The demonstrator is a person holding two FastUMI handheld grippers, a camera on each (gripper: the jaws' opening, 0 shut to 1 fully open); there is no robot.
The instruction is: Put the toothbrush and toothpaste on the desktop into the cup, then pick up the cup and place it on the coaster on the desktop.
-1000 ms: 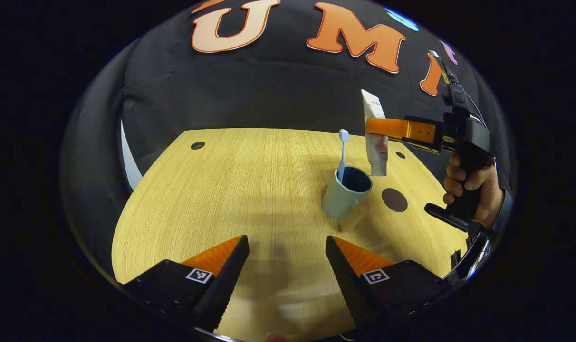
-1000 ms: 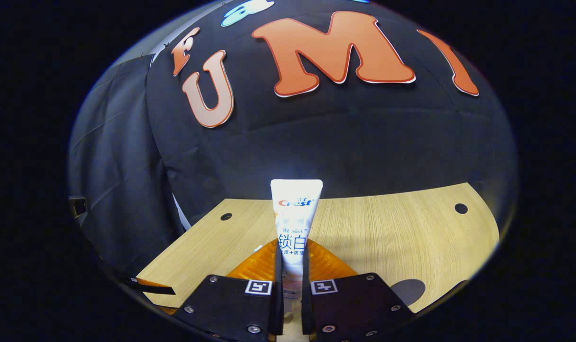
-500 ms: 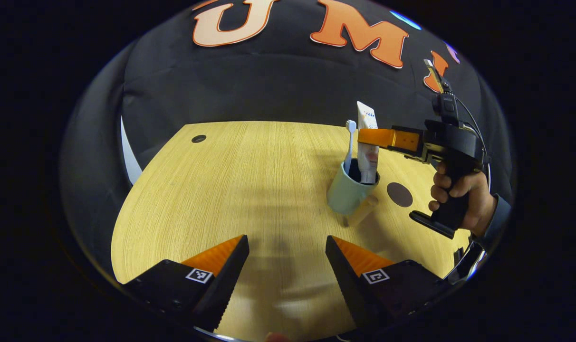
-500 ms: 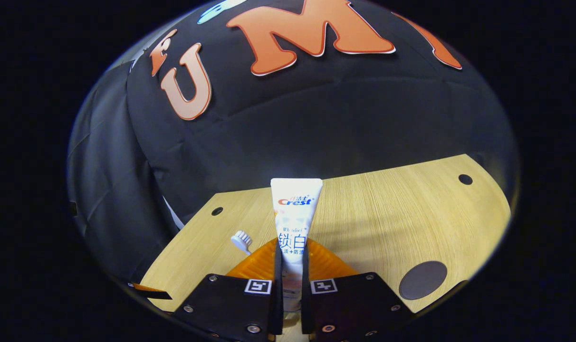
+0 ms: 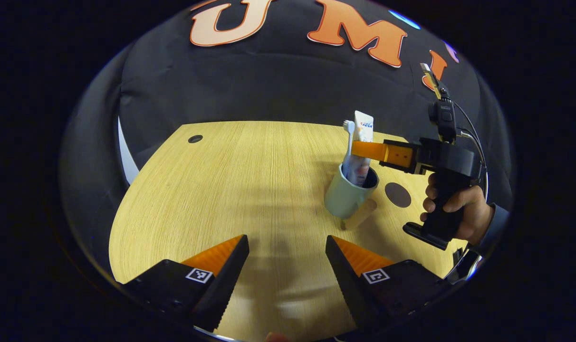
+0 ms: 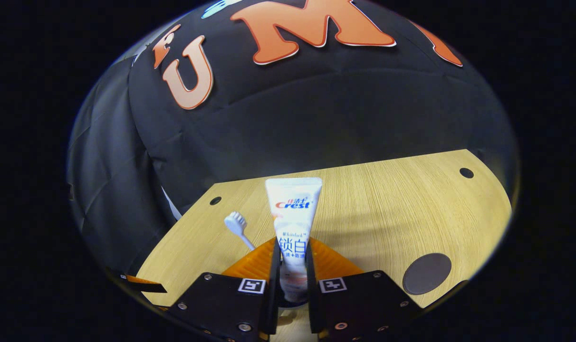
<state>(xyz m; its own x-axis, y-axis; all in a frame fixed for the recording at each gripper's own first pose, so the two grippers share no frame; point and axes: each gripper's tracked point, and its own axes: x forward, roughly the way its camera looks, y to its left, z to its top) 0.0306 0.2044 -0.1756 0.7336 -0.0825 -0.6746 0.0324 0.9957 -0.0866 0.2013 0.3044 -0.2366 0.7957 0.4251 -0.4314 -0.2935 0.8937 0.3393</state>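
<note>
On the wooden desktop (image 5: 250, 180), the left gripper (image 5: 285, 263) hangs with its fingers spread wide, grasping nothing, near the pale green cup (image 5: 346, 195). In the cup stand the white toothbrush (image 5: 348, 142) and, just right of it, the toothpaste tube (image 5: 362, 145). The right gripper (image 6: 289, 289), in a hand (image 5: 454, 209), straddles the tube above the cup; whether its fingers press it cannot be told. The dark round coaster (image 5: 397, 194) lies just right of the cup.

bright overhead light | soft shadows on counter (image 5: 231, 190) | slight glare on toothpaste (image 6: 293, 199) | strong fisheye edge warp | sharp
</note>
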